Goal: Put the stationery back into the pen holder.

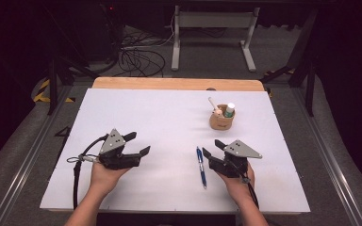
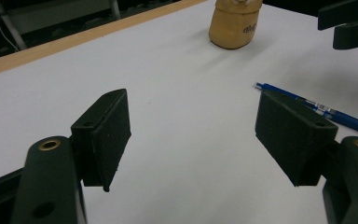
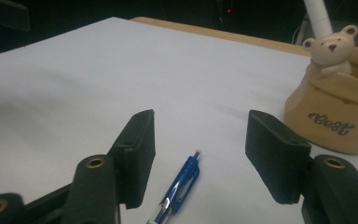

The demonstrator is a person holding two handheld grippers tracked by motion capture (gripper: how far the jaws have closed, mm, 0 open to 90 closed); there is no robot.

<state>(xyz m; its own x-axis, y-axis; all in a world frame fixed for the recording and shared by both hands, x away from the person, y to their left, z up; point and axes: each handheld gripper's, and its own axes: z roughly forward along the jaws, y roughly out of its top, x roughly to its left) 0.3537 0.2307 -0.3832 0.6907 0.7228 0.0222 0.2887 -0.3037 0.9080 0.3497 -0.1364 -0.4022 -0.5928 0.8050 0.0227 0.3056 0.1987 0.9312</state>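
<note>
On the white table (image 1: 169, 117), my left gripper (image 1: 139, 143) and right gripper (image 1: 211, 148) rest low, jaws of both spread apart and empty. Toward the far right stands a tan bear-topped holder (image 1: 221, 120). The blue pen (image 1: 201, 167) lies flat just left of my right gripper, between its jaws in the right gripper view (image 3: 179, 186). I judge the pickup not yet begun; next, I must lower and close squarely across the barrel.

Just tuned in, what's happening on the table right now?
A person holds a gripper in each hand over the white table. The right gripper is open just beside a blue pen lying flat; in the right gripper view the pen lies between its jaws, not gripped. The left gripper is open and holds nothing. A tan holder stands farther back.
</note>
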